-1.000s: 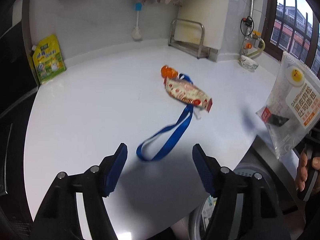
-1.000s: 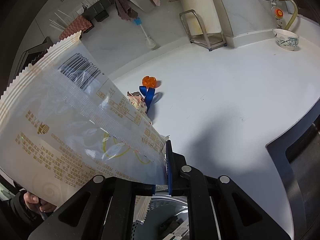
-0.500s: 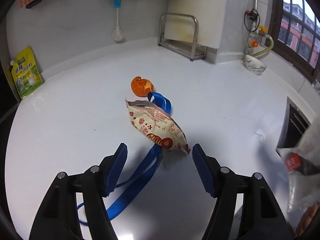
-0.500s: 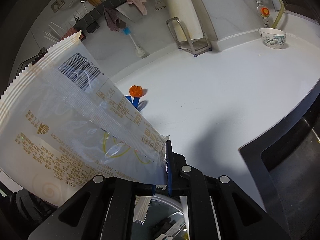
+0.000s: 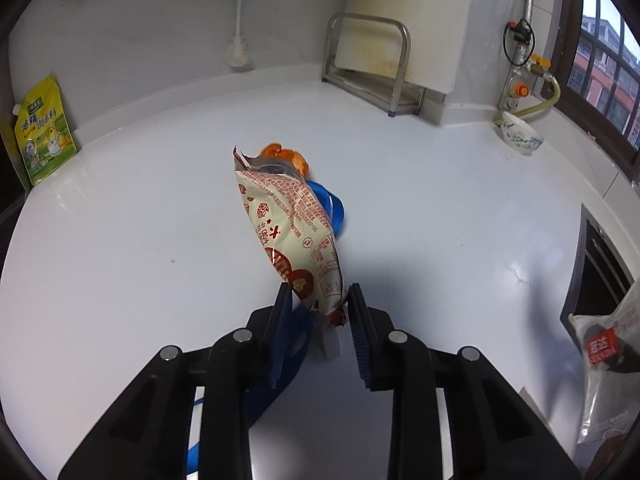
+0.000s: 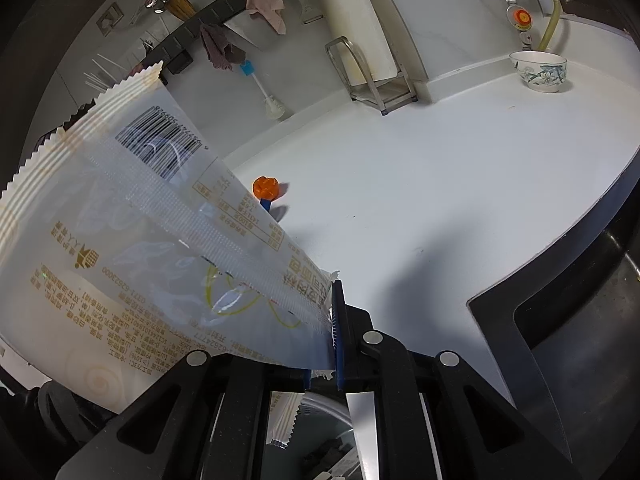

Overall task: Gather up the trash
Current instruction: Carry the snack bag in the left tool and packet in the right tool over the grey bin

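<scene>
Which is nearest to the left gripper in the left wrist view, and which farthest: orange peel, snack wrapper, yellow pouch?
1. Snack wrapper, its end between the left gripper fingers.
2. Orange peel, just behind the wrapper.
3. Yellow pouch, far left against the wall.

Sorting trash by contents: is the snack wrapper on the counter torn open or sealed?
Open: the snack wrapper's far end is torn, showing silver lining.
</scene>
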`<state>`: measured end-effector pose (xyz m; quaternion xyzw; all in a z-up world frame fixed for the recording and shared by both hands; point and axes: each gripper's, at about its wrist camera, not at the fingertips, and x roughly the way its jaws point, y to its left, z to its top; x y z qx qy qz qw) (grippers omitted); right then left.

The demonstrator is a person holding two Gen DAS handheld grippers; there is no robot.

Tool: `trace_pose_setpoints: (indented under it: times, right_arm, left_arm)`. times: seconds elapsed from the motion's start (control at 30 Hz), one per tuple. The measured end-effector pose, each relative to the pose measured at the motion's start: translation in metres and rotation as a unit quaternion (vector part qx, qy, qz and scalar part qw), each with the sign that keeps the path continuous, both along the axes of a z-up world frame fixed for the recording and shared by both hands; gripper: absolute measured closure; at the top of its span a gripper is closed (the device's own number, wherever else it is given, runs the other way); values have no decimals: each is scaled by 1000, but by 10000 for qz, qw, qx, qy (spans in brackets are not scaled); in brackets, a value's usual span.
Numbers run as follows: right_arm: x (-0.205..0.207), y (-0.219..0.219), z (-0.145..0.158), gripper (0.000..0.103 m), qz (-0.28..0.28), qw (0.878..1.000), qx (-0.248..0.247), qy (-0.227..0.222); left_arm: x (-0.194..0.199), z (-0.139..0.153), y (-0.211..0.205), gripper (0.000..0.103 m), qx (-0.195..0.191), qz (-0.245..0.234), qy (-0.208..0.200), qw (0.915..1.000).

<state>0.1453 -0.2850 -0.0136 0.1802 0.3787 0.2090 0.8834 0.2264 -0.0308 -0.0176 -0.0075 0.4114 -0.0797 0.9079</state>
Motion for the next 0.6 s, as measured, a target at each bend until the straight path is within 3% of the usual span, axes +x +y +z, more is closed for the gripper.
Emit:
trace_pose_setpoints:
  times: [0.3,0.6]
  right_arm:
    - [-13,18,12,95,5,10000,-25,-60]
    - [-78,31,20,95,-312,9994,-127,-5]
  left_arm:
    - [-46,40,9,76,133,-196,-471,9986]
    - [-139,43,10,76,207,-681,-570,9958]
